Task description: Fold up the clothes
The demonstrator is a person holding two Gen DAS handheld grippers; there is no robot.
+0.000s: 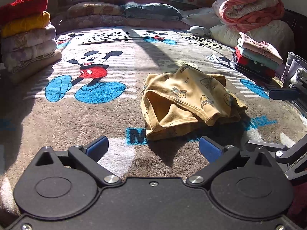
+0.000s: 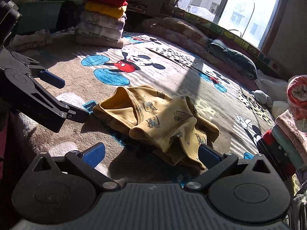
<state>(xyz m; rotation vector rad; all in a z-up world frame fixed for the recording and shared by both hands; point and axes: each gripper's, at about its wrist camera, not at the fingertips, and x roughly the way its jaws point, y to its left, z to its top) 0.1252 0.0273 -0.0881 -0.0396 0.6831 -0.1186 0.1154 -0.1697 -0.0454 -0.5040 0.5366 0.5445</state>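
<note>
Both tongs are wide open and hold nothing. On the left gripper (image 1: 153, 148) the blue fingers sit far apart, low over the soft brown blanket with cartoon mice (image 1: 76, 115). Just past these fingers lies the small yellow cotton shirt with little car pictures (image 1: 190, 99), in a crumpled heap, a bit to the right. The right gripper (image 2: 151, 154) is close to the same shirt (image 2: 153, 120). Its right blue finger (image 2: 209, 156) is right at the shirt's near edge; I cannot tell if it touches. Its left finger is well apart from the cloth.

A green plastic bin (image 2: 38, 15) stands far back at the bed's edge. I cannot see what is inside.
</note>
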